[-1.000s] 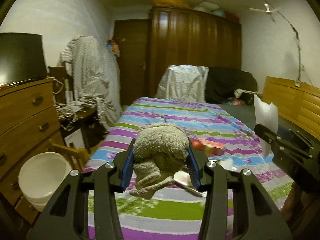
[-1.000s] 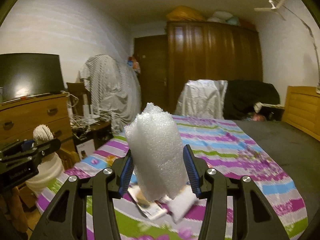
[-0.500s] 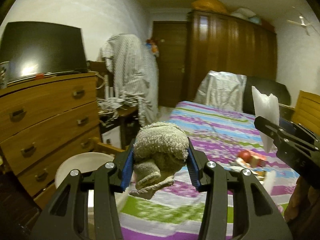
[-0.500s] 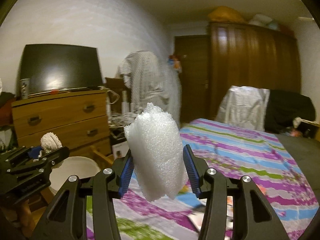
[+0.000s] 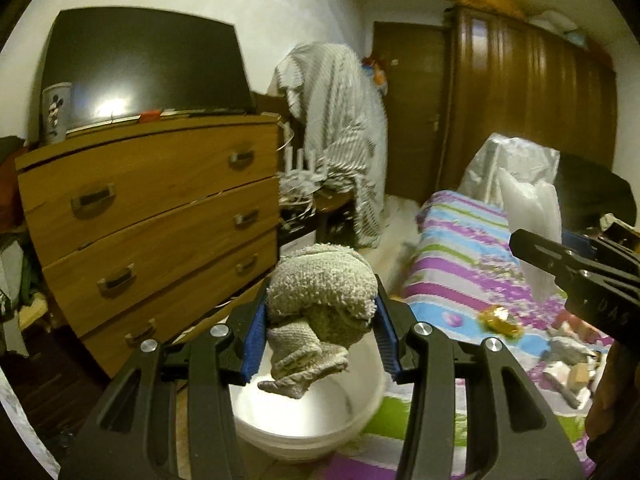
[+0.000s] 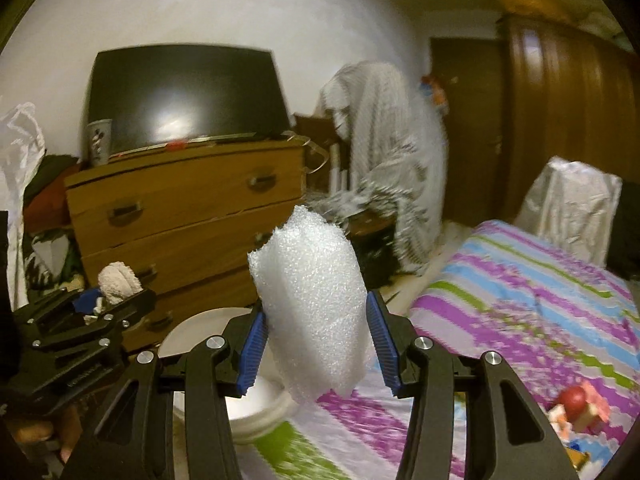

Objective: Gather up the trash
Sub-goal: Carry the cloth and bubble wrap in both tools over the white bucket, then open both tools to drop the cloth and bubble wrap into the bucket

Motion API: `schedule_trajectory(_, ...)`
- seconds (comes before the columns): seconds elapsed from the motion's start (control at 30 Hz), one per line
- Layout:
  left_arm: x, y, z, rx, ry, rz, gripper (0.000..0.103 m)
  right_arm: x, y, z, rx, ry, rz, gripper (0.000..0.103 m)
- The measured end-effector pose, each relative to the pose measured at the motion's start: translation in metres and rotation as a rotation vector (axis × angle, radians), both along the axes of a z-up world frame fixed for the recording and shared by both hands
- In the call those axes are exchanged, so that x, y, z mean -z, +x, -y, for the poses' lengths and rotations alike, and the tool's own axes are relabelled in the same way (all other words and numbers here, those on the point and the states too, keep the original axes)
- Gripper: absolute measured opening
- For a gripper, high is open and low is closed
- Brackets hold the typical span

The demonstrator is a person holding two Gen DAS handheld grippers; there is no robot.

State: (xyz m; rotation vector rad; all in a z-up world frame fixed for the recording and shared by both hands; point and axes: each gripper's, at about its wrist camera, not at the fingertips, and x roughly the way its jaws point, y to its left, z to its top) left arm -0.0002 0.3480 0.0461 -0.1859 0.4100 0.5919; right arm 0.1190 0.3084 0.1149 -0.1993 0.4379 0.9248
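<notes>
My left gripper [image 5: 320,340] is shut on a crumpled beige knitted cloth [image 5: 320,300], which hangs just above the white bucket [image 5: 304,428] beside the bed. My right gripper [image 6: 316,348] is shut on a wad of white foam wrap [image 6: 316,304]; it hovers over the bed corner, right of the white bucket [image 6: 256,408]. In the left wrist view the right gripper [image 5: 576,268] enters from the right with the foam wrap [image 5: 528,220]. The right wrist view shows the left gripper [image 6: 104,312] at lower left with the cloth [image 6: 118,282].
A wooden chest of drawers [image 5: 152,216] with a dark screen [image 5: 148,68] stands left of the bucket. The striped bedspread [image 6: 520,288] carries scattered litter: a gold wrapper [image 5: 498,320], paper scraps [image 5: 568,364] and a red item [image 6: 576,400]. A draped chair [image 5: 340,128] and a wardrobe [image 5: 520,112] stand behind.
Both grippers have swung left from over the bed toward the chest of drawers; the bucket now lies right under the left gripper. Both grips are unchanged.
</notes>
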Motion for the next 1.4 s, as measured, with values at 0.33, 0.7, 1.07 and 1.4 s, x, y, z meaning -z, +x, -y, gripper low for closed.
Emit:
schedule_trajectory(0.33,0.027,0.027,-0.066,-0.031,-0.099,-0.133,0.045,0.047,0.039,-0.084,-0.117,-0.176,-0.207,0.049)
schedule_trajectory(0.7,0.056,0.043,-0.112,-0.037,-0.185,-0.226,0.045,0.095,0.076,-0.142,-0.186,-0.375,-0.361,0.049)
schedule_trajectory(1.07,0.065,0.047,-0.12,-0.035,-0.205,-0.237,0.045,0.105,0.077,-0.147,-0.206,-0.393,-0.371,0.05)
schedule_trajectory(1.4,0.068,0.049,-0.121,-0.067,-0.193,-0.234,0.088,0.106,0.085,-0.143,-0.19,-0.346,-0.399,0.071)
